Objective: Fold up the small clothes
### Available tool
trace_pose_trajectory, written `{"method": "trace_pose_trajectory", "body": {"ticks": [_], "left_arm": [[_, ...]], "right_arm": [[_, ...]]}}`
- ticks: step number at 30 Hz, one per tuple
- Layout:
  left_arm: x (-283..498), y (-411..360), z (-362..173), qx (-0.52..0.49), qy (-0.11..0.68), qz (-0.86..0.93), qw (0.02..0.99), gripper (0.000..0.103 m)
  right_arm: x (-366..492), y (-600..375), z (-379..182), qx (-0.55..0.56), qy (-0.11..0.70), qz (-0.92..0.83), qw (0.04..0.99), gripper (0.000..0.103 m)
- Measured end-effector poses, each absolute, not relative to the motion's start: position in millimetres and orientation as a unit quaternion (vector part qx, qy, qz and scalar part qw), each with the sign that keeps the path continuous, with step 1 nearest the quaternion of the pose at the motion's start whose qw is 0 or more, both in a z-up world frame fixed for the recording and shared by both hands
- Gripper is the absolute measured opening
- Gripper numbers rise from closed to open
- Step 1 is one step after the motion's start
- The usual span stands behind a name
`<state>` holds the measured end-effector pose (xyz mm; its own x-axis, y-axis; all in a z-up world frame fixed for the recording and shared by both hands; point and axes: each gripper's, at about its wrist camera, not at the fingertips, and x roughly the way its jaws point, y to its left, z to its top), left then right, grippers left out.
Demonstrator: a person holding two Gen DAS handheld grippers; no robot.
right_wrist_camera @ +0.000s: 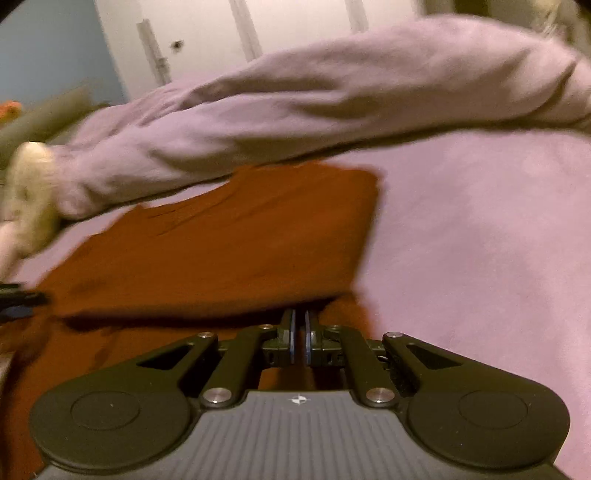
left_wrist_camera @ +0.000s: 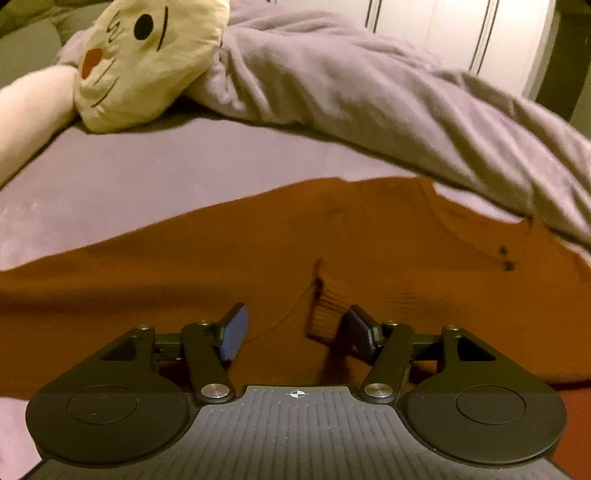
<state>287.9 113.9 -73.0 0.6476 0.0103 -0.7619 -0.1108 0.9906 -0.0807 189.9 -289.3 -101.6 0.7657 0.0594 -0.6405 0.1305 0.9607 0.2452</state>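
An orange garment (left_wrist_camera: 221, 266) lies spread on the lilac bed sheet (left_wrist_camera: 110, 184). My left gripper (left_wrist_camera: 297, 314) hovers just above it, open. A ribbed cuff (left_wrist_camera: 325, 314) lies between its blue pads, near the right pad, and neither pad presses on it. In the right wrist view a folded flap of the orange garment (right_wrist_camera: 240, 240) lies over the lower layer. My right gripper (right_wrist_camera: 299, 317) is shut on the flap's near edge, which hangs slightly raised with a shadow beneath. Its tips are partly hidden by the cloth. This view is blurred.
A bunched grey-lilac duvet (left_wrist_camera: 351, 85) runs along the far side of the garment. A cream cushion with a drawn face (left_wrist_camera: 147, 62) lies at the far left. White cupboard doors (right_wrist_camera: 258, 29) stand behind. Bare sheet (right_wrist_camera: 480, 240) lies right of the garment.
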Motion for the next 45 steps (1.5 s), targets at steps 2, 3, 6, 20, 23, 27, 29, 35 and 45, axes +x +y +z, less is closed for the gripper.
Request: {"method": "trace_pose_trajectory", "body": {"ticks": [2,3,6,20,23,27,29,35,45], "left_arm": [[285,117,-71,-0.063,0.412,0.045,0.908,0.066],[282,122,-69,-0.079,0.408,0.045,0.908,0.073],[264,149,-62,-0.147,0.390,0.051,0.908,0.093],[128,369,-81,-0.401,0.308,0.270,0.819,0.082],[123,391,-89,-0.422,0.290,0.285,0.811,0.077],[128,416,-97,-0.458,0.257,0.289,0.800,0.060],[132,422,-95,-0.456,0.254,0.299,0.799,0.039],[137,415,-74,-0.407,0.268,0.318,0.814,0.011],[193,244,29,-0.185,0.233,0.097,0.950,0.009]], "right_arm": [[195,-296,-103,0.141,0.357,-0.041,0.923,0.000],[194,-297,-101,0.150,0.360,-0.040,0.920,0.004],[180,-284,-92,0.115,0.360,-0.015,0.926,0.034],[120,-224,-91,0.077,0.357,0.004,0.931,0.048],[120,-219,-91,0.075,0.363,-0.003,0.929,0.048],[119,-211,-88,0.072,0.366,0.000,0.928,0.048],[117,-208,-86,0.072,0.367,0.000,0.928,0.048],[116,-209,-84,0.075,0.363,-0.002,0.929,0.048],[109,-222,-80,0.100,0.349,-0.007,0.932,0.048]]}}
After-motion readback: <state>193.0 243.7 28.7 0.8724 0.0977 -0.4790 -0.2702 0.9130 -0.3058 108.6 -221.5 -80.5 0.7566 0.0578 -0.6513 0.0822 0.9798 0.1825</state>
